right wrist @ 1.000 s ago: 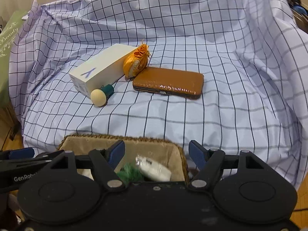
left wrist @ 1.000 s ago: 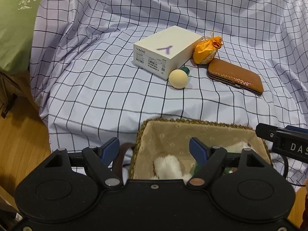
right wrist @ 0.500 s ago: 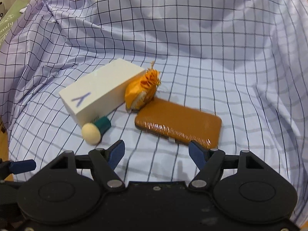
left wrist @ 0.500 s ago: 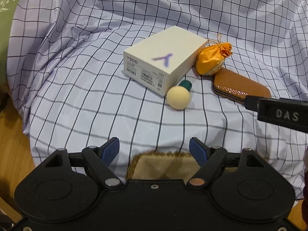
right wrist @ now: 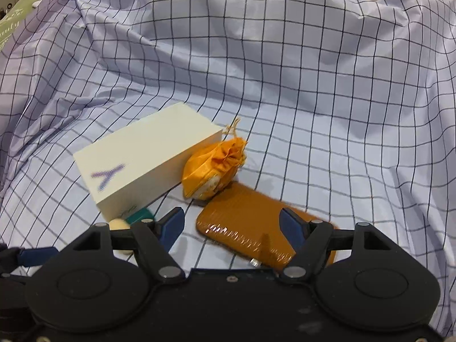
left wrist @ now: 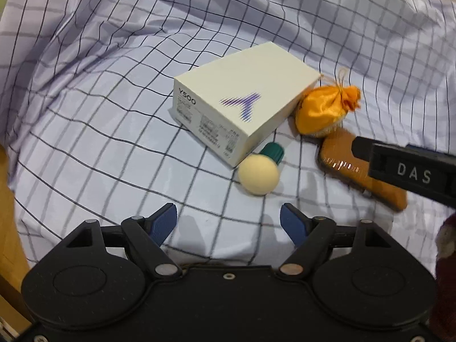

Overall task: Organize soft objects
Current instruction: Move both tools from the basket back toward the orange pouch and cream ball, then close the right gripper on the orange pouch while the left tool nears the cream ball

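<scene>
The cloth (left wrist: 119, 119) is pale lilac with a dark grid. The box (left wrist: 245, 99) is cream with a purple mark, the pouch (left wrist: 325, 111) orange, the case (right wrist: 242, 222) tan-brown, the ball (left wrist: 258, 173) cream with a green cap.

Left gripper (left wrist: 228, 220): black two-finger tool with blue-padded fingertips (left wrist: 164, 222), seen from its own camera. Jaws stand apart, nothing between the pads. Black twin-disc body fills the lower frame; tool tilts steeply downward. Its blue-tipped finger also shows at the far left edge of the right wrist view (right wrist: 34, 256).

Right gripper (right wrist: 232, 223): matching black tool, blue pads (right wrist: 290, 225) spread, nothing gripped between them. Tilted downward likewise. Its black finger, lettered "DAS", juts in from the right of the left gripper, ahead of and beside the left tool's right pad (left wrist: 404, 168).
</scene>
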### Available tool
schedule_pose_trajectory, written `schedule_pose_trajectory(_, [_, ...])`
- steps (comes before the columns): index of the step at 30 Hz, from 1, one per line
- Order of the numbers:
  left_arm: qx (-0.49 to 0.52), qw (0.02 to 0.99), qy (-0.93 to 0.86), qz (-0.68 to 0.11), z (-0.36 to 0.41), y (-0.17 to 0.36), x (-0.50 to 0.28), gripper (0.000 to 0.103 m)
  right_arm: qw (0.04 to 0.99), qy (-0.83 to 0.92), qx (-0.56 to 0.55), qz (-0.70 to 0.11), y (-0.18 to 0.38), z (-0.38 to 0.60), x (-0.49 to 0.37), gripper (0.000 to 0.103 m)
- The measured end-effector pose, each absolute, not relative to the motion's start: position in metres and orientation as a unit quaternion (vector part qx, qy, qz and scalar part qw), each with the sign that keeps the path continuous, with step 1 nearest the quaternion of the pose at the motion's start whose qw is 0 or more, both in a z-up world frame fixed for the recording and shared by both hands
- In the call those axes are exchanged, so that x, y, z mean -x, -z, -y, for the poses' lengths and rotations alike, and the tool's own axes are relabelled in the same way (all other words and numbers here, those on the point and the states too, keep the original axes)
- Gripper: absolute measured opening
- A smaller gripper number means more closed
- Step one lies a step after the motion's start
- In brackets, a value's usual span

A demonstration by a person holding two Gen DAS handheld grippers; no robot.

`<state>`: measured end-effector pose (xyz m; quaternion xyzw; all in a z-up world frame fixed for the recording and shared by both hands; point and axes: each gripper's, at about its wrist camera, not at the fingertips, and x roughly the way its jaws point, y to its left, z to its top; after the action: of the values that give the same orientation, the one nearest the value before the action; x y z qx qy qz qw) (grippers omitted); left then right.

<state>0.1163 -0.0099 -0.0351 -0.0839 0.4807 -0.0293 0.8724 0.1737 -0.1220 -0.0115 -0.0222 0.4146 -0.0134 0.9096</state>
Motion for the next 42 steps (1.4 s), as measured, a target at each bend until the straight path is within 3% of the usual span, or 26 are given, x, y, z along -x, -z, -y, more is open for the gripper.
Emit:
schedule_pose_trajectory(10, [0.11, 0.876, 0.005, -0.469, 0.022, 0.038, -0.135, 0.075, 0.915, 0.014, 0.038, -0.401, 0.013, 0.133, -0.19, 0.073])
schedule_pose_trajectory(13, [0.103, 0.878, 0.006, -0.467, 0.024, 0.039, -0.138, 0.07, 0.917, 0.012, 0.045, -0.397, 0.017, 0.132, -0.196, 0.073])
schedule_pose_trajectory(18, [0.104, 0.874, 0.016, -0.474, 0.026, 0.045, -0.142, 0.055, 0.917, -0.001, 0.052, -0.395, 0.024, 0.128, -0.209, 0.073])
schedule_pose_trajectory(26, [0.119, 0.87, 0.01, -0.479, 0.02, 0.051, -0.145, 0.055, 0.915, -0.017, 0.071, -0.397, 0.038, 0.124, -0.229, 0.072])
schedule_pose_trajectory(42, [0.145, 0.864, 0.001, -0.481, 0.006, 0.048, -0.138, 0.057, 0.927, 0.055, 0.007, -0.37, 0.041, 0.18, -0.239, 0.075])
